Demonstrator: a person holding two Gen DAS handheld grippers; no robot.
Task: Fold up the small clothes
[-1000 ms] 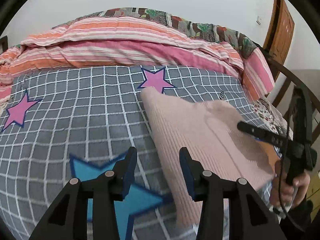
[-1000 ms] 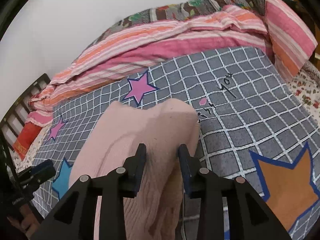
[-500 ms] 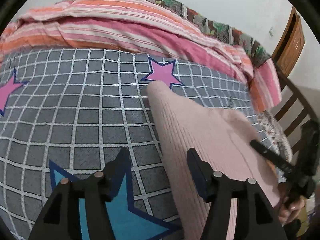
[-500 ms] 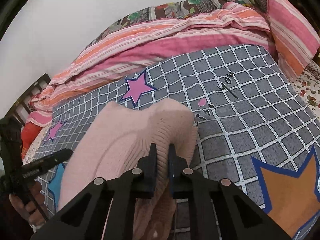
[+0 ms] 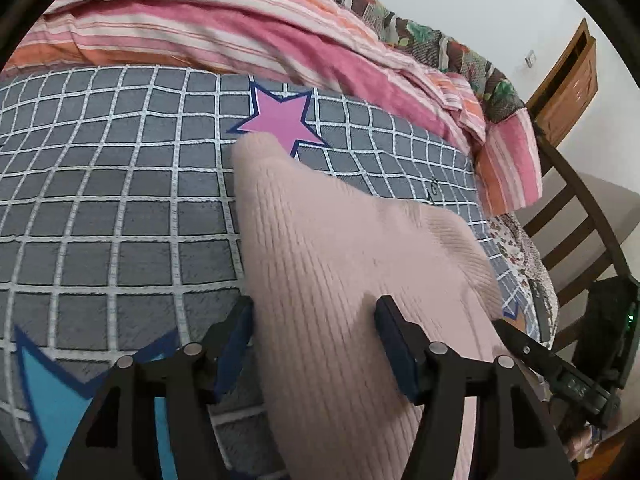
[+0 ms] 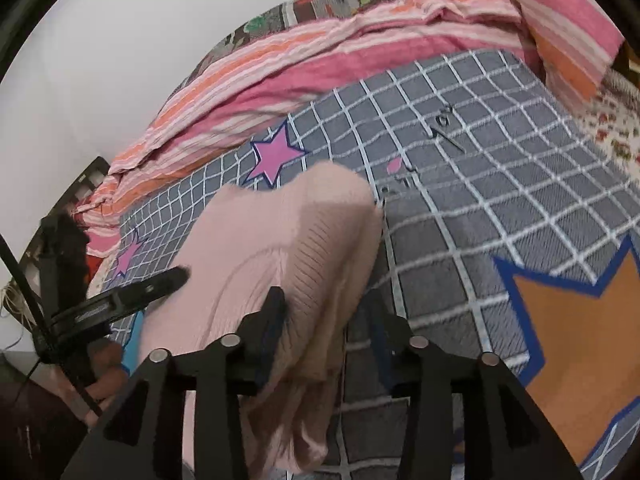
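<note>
The left gripper [image 5: 314, 342] stood about half open, its jaws having just widened a little, straddling the near left edge of the pink knit [image 5: 340, 264]; the cloth lay between the fingers but the pads did not press it. The right gripper [image 6: 326, 322] had just let go: its jaws had been opening, and a raised fold of the knit [image 6: 288, 248] sat between them, touching the left finger [image 6: 272, 316], with the right one clear of it. The knit lay lengthwise on the grey checked bedspread [image 5: 120, 200], its far tip over a pink star [image 5: 280, 120]. Dark handwritten marks [image 6: 444, 124] on the bedspread were too blurred to read. White print on the left gripper's side [image 6: 86, 312] could not be made out either.
</note>
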